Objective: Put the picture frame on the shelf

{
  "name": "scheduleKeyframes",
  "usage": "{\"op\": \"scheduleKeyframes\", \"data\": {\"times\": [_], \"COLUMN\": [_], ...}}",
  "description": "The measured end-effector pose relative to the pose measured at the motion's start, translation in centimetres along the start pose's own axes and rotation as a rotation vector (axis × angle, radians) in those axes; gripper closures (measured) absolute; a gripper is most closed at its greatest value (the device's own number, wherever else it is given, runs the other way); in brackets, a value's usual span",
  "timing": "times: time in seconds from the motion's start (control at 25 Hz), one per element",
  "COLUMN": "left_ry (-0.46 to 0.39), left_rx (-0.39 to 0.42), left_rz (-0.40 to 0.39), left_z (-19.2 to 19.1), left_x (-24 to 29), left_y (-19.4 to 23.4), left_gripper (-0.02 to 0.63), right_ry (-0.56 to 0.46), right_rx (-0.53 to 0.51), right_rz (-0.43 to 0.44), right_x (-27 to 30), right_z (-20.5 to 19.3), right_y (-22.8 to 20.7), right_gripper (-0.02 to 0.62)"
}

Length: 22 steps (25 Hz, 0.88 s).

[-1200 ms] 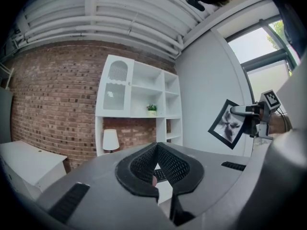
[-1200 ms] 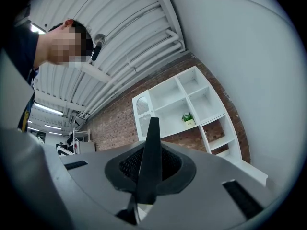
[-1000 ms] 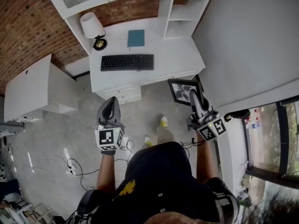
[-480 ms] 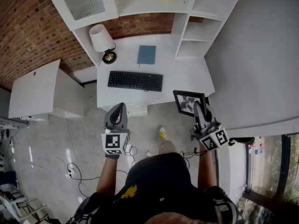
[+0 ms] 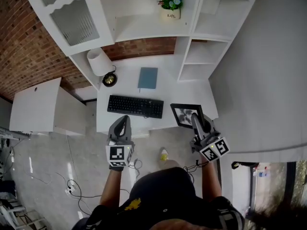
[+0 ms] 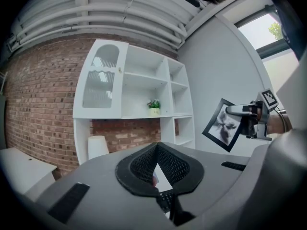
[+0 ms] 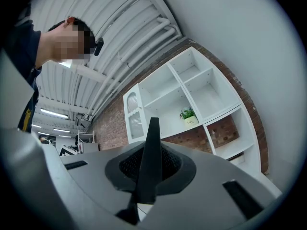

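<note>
Head view shows the task as part done: the picture frame (image 5: 181,114) is lifted and carried, but it is not yet on the shelf (image 5: 144,28). The right gripper (image 5: 195,119) has its jaws closed on the frame's edge. The right gripper view confirms this, with the frame standing edge-on between the pads. The frame hangs just to the right of the keyboard (image 5: 135,106), over the front right part of the desk (image 5: 187,87) and clear of its surface. The left gripper (image 5: 123,121) hovers just in front of the keyboard, off the desk edge, with its jaws brought together at the tips and nothing between them. Judged from this, what remains is the carry beyond the keyboard to the shelf, the choice of a compartment, setting the frame down upright, and the release. Containers: the wide open compartment beyond the keyboard holds one plant pot (image 5: 171,7) with a small green plant in it. The rest of that board is bare. The stacked compartments (image 5: 201,56) beyond and right of the keyboard appear empty. The contents of the glazed cabinet (image 5: 72,20) beyond and left of the keyboard cannot be determined.
</note>
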<state>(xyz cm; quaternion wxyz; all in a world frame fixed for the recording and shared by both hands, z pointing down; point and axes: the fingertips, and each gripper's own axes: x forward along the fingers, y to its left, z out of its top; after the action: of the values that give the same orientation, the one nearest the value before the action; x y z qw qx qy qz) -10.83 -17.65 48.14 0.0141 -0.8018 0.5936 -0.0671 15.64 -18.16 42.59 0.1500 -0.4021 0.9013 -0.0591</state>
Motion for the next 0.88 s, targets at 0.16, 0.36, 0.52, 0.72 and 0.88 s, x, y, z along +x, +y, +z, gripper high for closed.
{"op": "scheduleKeyframes", "data": {"times": [0.16, 0.36, 0.52, 0.72, 0.88], "left_ry": [-0.007, -0.016, -0.028, -0.028, -0.028], "left_rx": [0.008, 0.009, -0.012, -0.005, 0.000], "left_rz": [0.013, 0.036, 0.043, 0.052, 0.056], "left_z": [1.0, 2.3, 3.0, 4.1, 4.4], "left_x": [3.0, 5.8, 8.2, 10.2, 10.3], "left_y": [-0.1, 0.6, 0.7, 0.3, 0.6], "left_gripper": [0.588, 0.588, 0.588, 0.588, 0.588], "right_ry": [0.010, 0.020, 0.005, 0.004, 0.013], "right_rx": [0.007, 0.019, 0.046, 0.050, 0.081], "right_rz": [0.020, 0.057, 0.092, 0.154, 0.164], "right_x": [2.2, 4.7, 6.9, 8.8, 9.8], "right_z": [0.0, 0.0, 0.1, 0.1, -0.6], "right_y": [-2.5, -4.5, -6.0, -6.2, -6.8], "right_gripper": [0.571, 0.571, 0.571, 0.571, 0.571]}}
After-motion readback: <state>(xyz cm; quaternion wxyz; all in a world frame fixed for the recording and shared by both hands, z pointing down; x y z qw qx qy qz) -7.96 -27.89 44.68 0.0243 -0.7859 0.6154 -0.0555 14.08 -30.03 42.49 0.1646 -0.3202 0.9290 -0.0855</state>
